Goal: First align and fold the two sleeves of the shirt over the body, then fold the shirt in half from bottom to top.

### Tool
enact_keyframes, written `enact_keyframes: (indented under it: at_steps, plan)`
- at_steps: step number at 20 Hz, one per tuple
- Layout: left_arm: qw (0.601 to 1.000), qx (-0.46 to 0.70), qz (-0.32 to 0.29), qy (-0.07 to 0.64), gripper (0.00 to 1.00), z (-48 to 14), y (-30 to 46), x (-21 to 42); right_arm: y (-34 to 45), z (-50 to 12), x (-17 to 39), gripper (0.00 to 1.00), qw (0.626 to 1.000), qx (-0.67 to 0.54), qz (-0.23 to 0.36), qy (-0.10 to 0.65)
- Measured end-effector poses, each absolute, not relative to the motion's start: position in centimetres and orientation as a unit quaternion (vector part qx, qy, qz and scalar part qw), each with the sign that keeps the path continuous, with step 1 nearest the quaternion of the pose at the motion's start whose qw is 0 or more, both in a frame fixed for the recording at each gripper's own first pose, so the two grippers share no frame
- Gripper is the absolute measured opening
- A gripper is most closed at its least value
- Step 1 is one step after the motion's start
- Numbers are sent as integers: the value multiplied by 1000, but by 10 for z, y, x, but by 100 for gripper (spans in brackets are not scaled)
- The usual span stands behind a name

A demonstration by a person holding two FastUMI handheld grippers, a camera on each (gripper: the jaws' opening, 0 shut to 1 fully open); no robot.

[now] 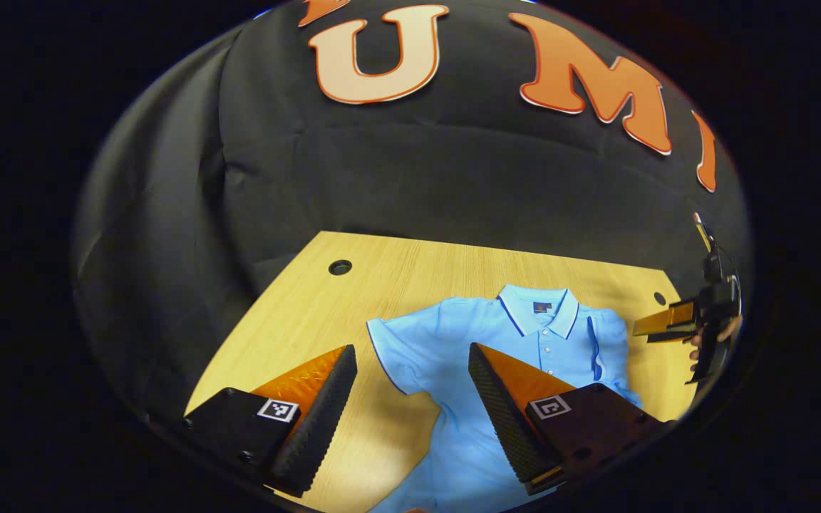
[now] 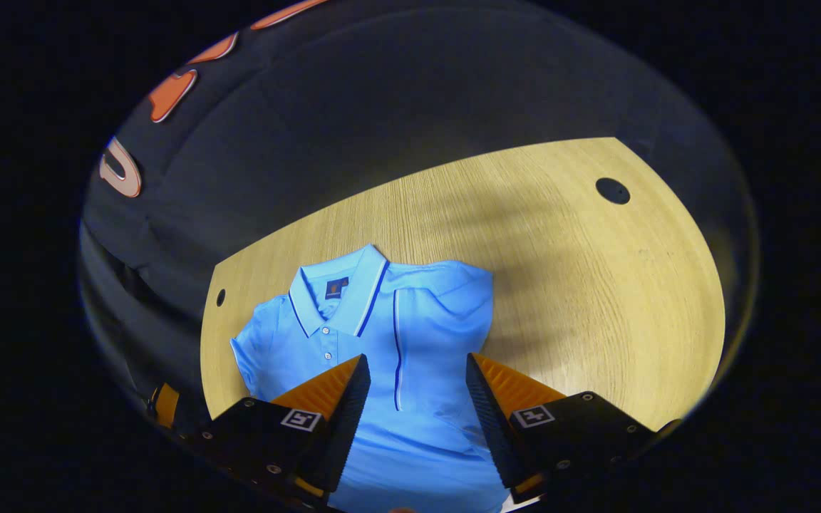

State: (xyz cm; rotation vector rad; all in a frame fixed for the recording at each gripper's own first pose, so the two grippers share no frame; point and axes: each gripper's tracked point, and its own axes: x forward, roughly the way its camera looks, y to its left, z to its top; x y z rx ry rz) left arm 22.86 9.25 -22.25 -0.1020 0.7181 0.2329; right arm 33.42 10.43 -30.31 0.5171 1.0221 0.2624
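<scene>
A light blue polo shirt [image 1: 546, 335] lies face up on the wooden table [image 1: 396, 278], collar toward the far edge. One short sleeve [image 1: 390, 349] is spread out flat to the side. The other sleeve [image 2: 446, 299] lies folded over the body, its trimmed edge running down the chest. My left gripper [image 1: 411, 349] is open and hovers over the spread sleeve. My right gripper [image 2: 416, 358] is open above the shirt [image 2: 382, 335] at the folded side, with nothing between its fingers. It also shows farther off [image 1: 667, 324], held by a hand at the table's right edge.
The table [image 2: 581, 285] has round cable holes [image 1: 340, 267] [image 2: 612, 190] near its far corners. Bare wood stretches beside the shirt on both sides. Black cloth walls stand close behind the table. The left gripper's edge [image 2: 164, 402] peeks in low.
</scene>
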Motion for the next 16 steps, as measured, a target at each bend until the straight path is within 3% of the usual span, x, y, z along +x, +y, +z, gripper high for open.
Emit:
enact_keyframes:
  at_steps: [5,16]
  plan:
    - [901,-98,108,409,99,-254,110,250,71,-285,321,95,869,224,102,429]
    - [828,-135,110,534,99,-333,144,275,2,-248,258,97,906,219,28,362]
